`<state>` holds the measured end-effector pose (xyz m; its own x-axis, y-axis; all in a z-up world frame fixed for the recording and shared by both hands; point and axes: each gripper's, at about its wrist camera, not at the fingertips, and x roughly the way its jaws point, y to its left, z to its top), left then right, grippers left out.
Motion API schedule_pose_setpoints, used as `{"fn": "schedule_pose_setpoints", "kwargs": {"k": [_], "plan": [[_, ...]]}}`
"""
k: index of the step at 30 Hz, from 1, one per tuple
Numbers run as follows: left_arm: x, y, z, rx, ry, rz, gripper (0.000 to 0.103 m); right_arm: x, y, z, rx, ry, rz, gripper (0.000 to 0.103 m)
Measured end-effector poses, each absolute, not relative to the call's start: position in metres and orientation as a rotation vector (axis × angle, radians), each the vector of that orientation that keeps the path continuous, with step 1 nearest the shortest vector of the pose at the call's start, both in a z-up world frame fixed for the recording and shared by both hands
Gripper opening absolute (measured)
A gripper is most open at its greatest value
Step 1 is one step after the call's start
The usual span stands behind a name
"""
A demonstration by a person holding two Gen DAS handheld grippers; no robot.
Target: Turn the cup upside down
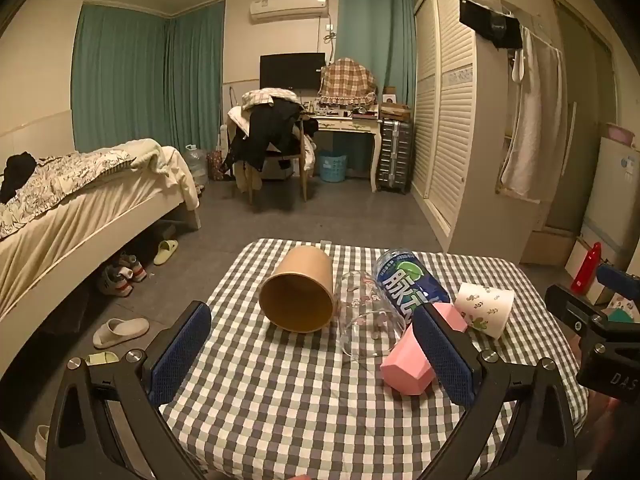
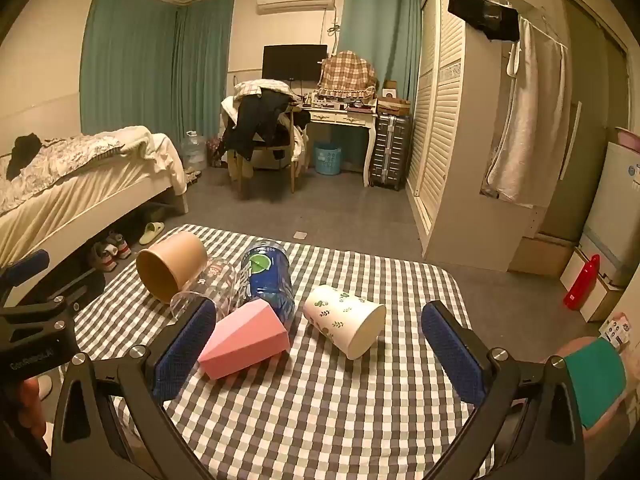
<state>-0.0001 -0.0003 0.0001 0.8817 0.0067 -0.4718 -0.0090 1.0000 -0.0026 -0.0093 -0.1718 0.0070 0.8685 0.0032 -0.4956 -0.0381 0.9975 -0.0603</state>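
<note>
Left wrist view: left gripper spread wide and holding nothing, hovering low over the checked tablecloth. Five vessels lying on their sides, none inverted yet. Taking the blue can as landmark: clear glass touching its left flank, brown paper cup just beyond the glass with its mouth toward the camera, pink cup in front of the can and partly hidden by the near finger, white leaf-print cup to the can's right, apart from it.

Right wrist view: right gripper likewise spread and empty, with the white leaf-print cup lying between the lines of its fingers and the pink cup just beside the left pad (which cup comes first not clear from the task sentence; the white one looks the likeliest for this side).

Risks, as a judgement: round cups on their sides prone to rolling off the cloth's edge at a nudge. Clutter around the can tight, so closing on the pink cup could knock the glass and set it rolling. Thin paper walls liable to buckle under a hard squeeze. Glass edges hard to read in this dim light, so easy to misplace a finger.
</note>
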Motion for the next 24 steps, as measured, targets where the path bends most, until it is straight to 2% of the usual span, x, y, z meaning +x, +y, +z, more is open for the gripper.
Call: {"fn": "schedule_pose_setpoints", "kwargs": {"k": [24], "plan": [[0.0028,0.0058,-0.0029,-0.023,0.516,0.016,0.103,-0.0065,-0.1708,0.0038,-0.079,0.53,0.019,0.103]]}}
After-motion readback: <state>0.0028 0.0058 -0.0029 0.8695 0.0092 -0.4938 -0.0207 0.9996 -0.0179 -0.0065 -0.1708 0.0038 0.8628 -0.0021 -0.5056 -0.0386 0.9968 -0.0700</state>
